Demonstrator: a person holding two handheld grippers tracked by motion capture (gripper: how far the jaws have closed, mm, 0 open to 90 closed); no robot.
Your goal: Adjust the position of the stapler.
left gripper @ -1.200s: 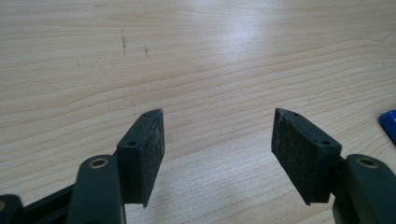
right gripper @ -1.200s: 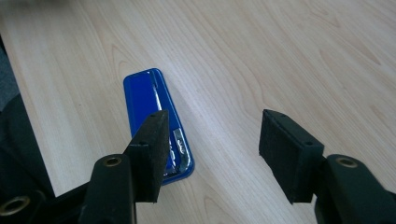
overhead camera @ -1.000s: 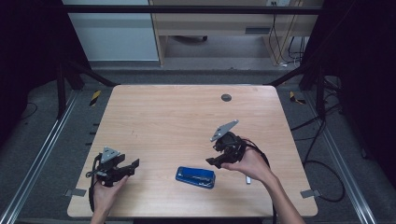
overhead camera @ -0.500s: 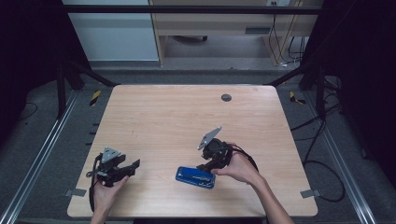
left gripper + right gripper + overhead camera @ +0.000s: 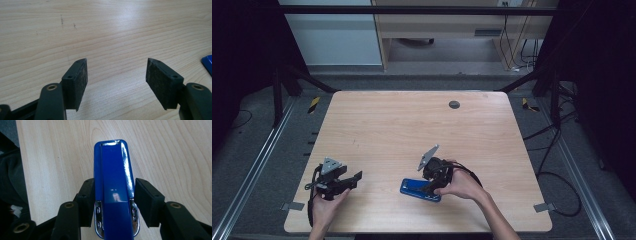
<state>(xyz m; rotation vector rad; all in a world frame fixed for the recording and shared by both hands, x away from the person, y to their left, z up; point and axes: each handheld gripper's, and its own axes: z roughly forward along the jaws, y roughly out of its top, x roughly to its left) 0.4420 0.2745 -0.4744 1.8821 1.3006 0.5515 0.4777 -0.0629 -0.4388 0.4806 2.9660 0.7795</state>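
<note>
The right gripper (image 5: pixel 112 202) has just been closing around the blue stapler (image 5: pixel 112 187) lying flat near the desk's (image 5: pixel 412 125) front edge, jaws straddling its glossy sides without clearly pressing, so a shallow pinch could let it slip or skid away.

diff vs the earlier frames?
The right gripper came down and toward the person onto the blue stapler; its jaws have just been closing and now straddle it, left pad touching, right pad a sliver off. The stapler, the left gripper and the table stayed put.
</note>
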